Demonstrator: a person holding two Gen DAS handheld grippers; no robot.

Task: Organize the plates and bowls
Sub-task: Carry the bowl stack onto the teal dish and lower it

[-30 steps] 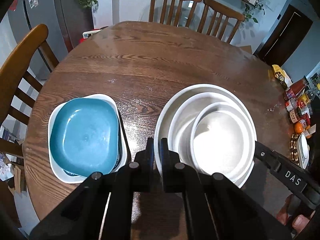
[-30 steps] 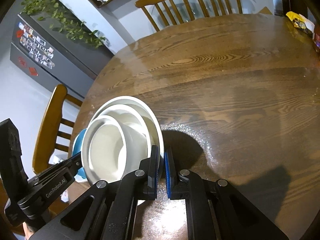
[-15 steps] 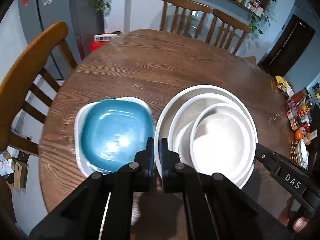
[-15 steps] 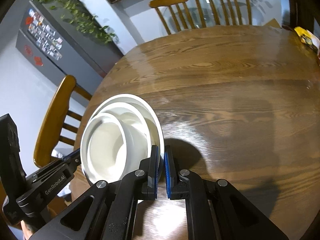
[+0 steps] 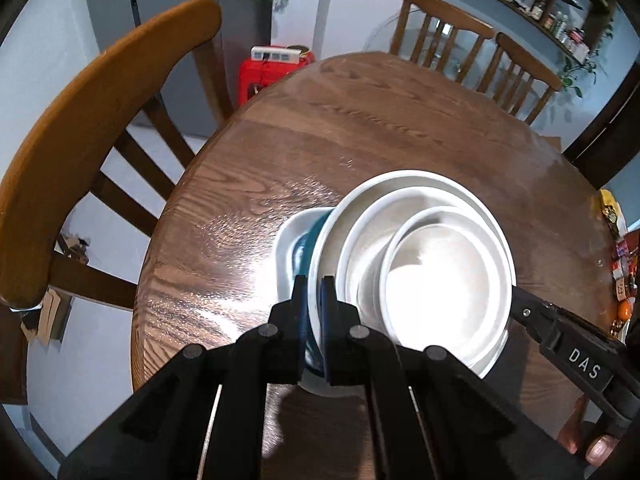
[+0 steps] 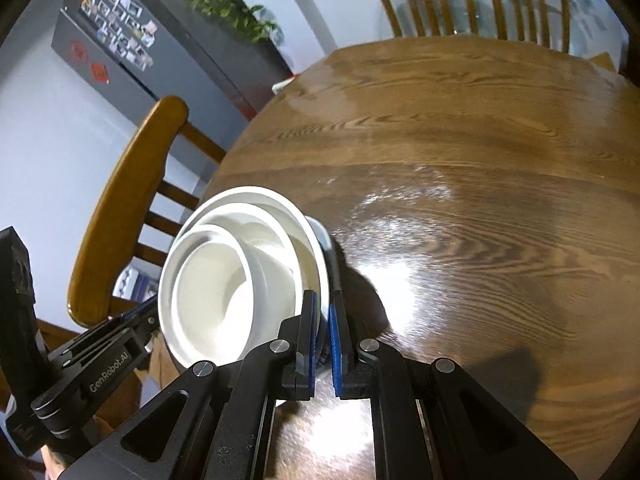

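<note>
A round dark-brown wooden table [image 5: 400, 152] carries a teal square plate [image 5: 304, 248] on a white square plate [image 5: 286, 248]. Over them the stack of nested white round bowls [image 5: 424, 264] is pinched at opposite rims by the left gripper [image 5: 314, 300] and right gripper [image 6: 323, 320]. Curved-back wooden chairs [image 5: 100, 112] surround the table; a grey fridge [image 6: 120, 40] stands beyond.

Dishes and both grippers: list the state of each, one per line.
white stack: three round dishes nested, held up by its rim on both sides, over the square dishes.
blue square plate: on the white square plate, mostly hidden under the stack.
white square plate: flat on the table.
left gripper: fingers shut on the stack's rim.
right gripper: fingers shut on the opposite rim.
</note>
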